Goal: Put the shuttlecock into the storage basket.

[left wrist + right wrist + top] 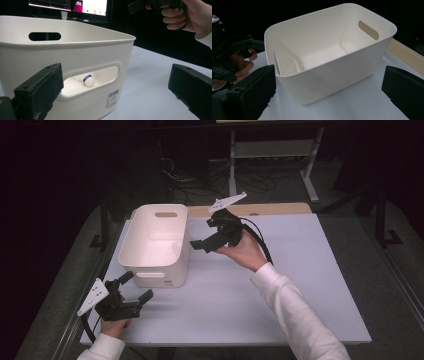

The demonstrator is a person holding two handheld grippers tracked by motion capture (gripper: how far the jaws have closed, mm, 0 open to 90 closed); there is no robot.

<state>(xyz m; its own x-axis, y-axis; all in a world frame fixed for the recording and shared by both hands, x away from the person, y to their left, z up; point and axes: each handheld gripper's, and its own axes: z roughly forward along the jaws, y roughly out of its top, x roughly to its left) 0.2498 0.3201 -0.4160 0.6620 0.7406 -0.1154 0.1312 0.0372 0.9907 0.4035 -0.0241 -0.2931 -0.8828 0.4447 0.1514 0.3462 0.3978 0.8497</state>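
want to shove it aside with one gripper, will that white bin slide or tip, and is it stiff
The white bin looks like thin moulded plastic holding just one small white object, so probably light. Its broad base on the smooth table suggests it slides rather than tips if pushed low. Walls may flex slightly near the handle cutout, though the rolled rim should keep it fairly stiff.

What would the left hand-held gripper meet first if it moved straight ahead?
Probably the near wall of the white bin: the left hand-held gripper points at it, jaws open, though depth is unclear.
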